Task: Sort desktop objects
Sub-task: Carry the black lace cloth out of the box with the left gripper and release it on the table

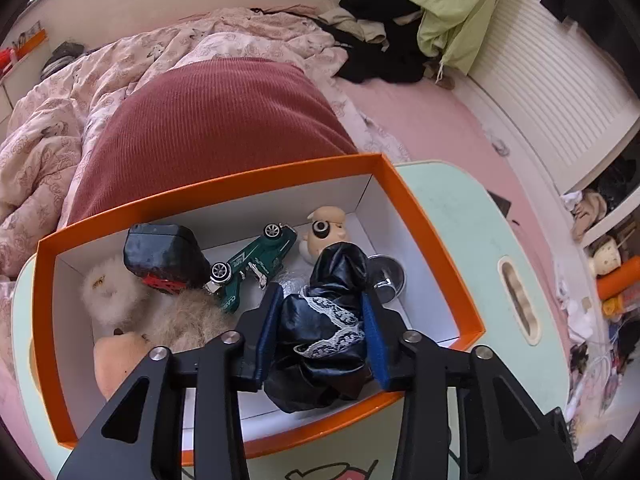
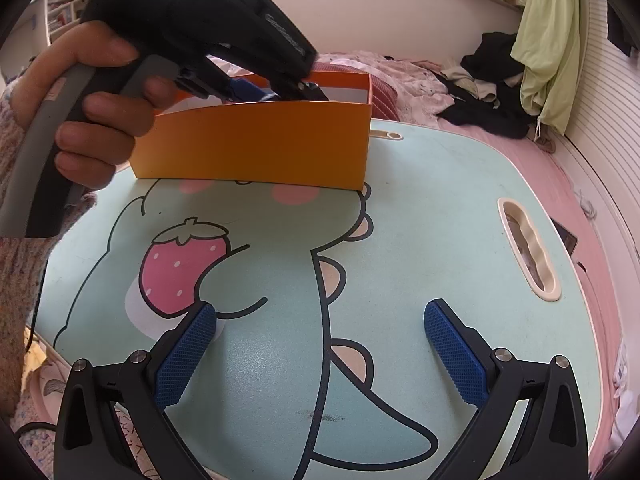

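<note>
Left wrist view: your left gripper [image 1: 320, 332] has its blue fingers [image 1: 266, 332] clamped on a crumpled black cloth with white lace trim [image 1: 324, 328], which bulges out between and beyond both pads, above the orange box [image 1: 432, 236]. Inside the box lie a green toy car [image 1: 256, 264], a black pouch [image 1: 164, 256], a fluffy plush [image 1: 108, 292] and a small doll head [image 1: 324, 228]. Your right gripper [image 2: 320, 344] hangs over the bare worktop [image 2: 440, 216] with fingers [image 2: 456, 360] spread wide, nothing between them, well short of the box.
</note>
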Motion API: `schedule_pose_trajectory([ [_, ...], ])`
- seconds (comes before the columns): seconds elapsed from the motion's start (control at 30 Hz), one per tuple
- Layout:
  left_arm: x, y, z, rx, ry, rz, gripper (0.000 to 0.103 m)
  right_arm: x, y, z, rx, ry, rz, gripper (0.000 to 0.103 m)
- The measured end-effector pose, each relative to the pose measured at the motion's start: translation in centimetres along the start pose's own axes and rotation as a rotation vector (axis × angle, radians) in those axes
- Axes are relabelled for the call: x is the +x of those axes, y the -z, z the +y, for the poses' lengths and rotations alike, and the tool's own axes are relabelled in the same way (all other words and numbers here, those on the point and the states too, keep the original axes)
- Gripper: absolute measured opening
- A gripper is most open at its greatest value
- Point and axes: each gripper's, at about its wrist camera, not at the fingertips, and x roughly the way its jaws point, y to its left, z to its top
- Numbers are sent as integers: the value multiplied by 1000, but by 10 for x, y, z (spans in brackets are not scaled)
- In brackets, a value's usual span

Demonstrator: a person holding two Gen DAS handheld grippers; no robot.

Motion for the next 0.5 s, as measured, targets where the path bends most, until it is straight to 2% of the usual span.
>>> schedule_pose_trajectory([
  [0.03, -9, 2, 3, -4, 25, -16, 30, 0, 0, 0, 0, 0, 0, 103],
  [0.13, -53, 10, 8, -2, 72, -130, 30, -2, 0, -1, 0, 0, 0, 103],
  [0.3, -131, 53, 17, 35, 184, -289, 30, -3, 0, -4, 1, 0, 0, 103],
  [0.4, -150, 82, 19, 58, 190, -326, 30, -2, 1, -8, 2, 0, 0, 103],
  [0.5, -143, 106, 23, 64, 197, -298, 30, -1, 1, -12, 2, 0, 0, 103],
])
